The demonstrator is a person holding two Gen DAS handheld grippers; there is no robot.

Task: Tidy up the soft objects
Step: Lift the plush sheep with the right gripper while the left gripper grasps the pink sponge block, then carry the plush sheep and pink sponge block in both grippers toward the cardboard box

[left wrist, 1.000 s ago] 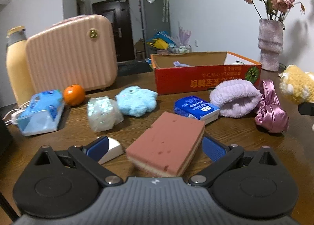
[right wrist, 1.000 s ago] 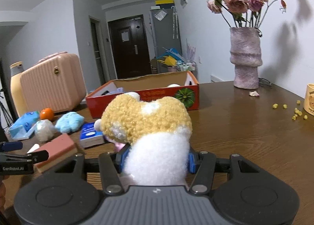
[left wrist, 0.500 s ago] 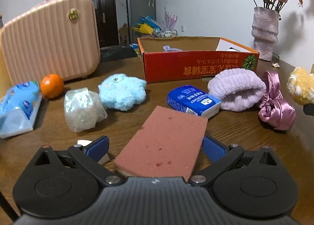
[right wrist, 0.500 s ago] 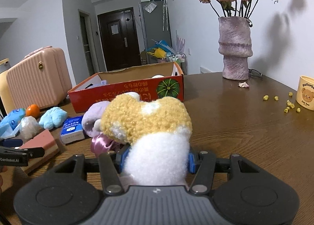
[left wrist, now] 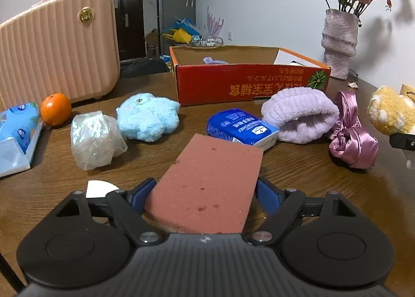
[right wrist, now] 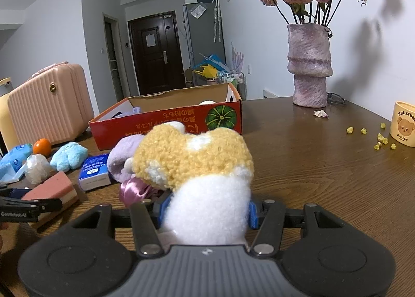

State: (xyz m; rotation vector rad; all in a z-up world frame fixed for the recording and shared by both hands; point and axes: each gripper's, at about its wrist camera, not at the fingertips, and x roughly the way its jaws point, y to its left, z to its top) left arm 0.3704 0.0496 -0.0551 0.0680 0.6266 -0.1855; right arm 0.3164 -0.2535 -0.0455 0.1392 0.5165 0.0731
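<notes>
Since the earlier frame the left gripper (left wrist: 205,193) has come forward and lower over the sponge (left wrist: 207,185), so the sponge now lies between its blue pads and fills the near middle of the left wrist view. Its jaws are closing on the sponge; the pads stand just at its long sides, and I cannot tell if they press already. To do this step well, I think the pads should meet the sponge at the middle of its sides, with a light squeeze only, because foam gives way and can twist out. Far behind stands the red box (left wrist: 254,84), open on top, which I judge to be the place for soft things. Between sponge and box lie a tissue pack (left wrist: 241,128), a lilac cloth (left wrist: 298,118) and a blue plush (left wrist: 147,120), so the lift should go up first, then across. In the right wrist view the right gripper (right wrist: 206,212) holds a yellow and white plush (right wrist: 197,167); the pads press into its white part and it stands above the table (right wrist: 324,180). At far left the sponge (right wrist: 52,188) shows with one left finger beside it. The box (right wrist: 166,126) is far and a little left, so this plush can go in while the left grip settles.
</notes>
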